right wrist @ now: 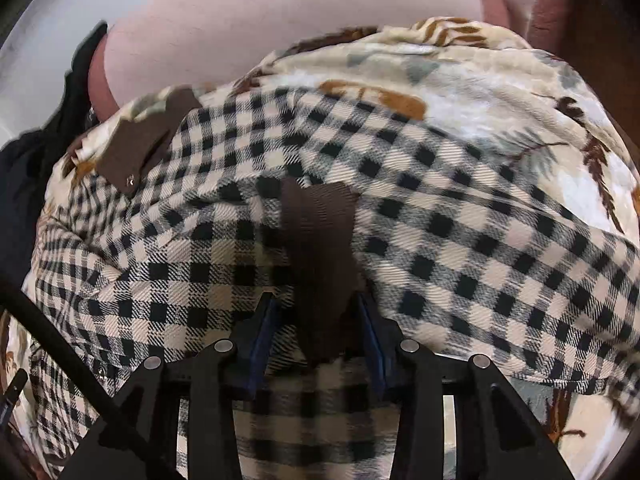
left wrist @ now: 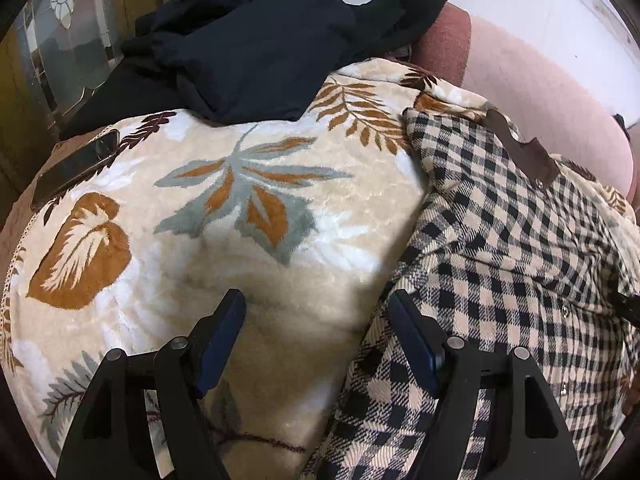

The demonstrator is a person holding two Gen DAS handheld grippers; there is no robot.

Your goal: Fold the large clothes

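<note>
Checked shirt lies spread on a leaf-print blanket, on the right side of the left wrist view; it fills most of the right wrist view. Cream/black check, with brown trim pieces.

Left tool: jaws wide apart, nothing between the pads. It sits over the blanket at the shirt's left edge; the right finger overlaps the checked cloth in the picture, contact can't be confirmed. Left finger is over bare blanket.

Right tool: jaws partly closed, a brown collar piece of the shirt runs down between the two blue pads. Fabric fills the gap and looks bunched there, but the frame is blurred, so I can't tell if the pads are actually pressing on it. A second brown trim piece with a snap lies flat at upper left of the shirt in the same view.

Other items: a dark garment heaped at the far end of the blanket, a phone lying flat near the blanket's left edge, a pink cushion behind the shirt.
</note>
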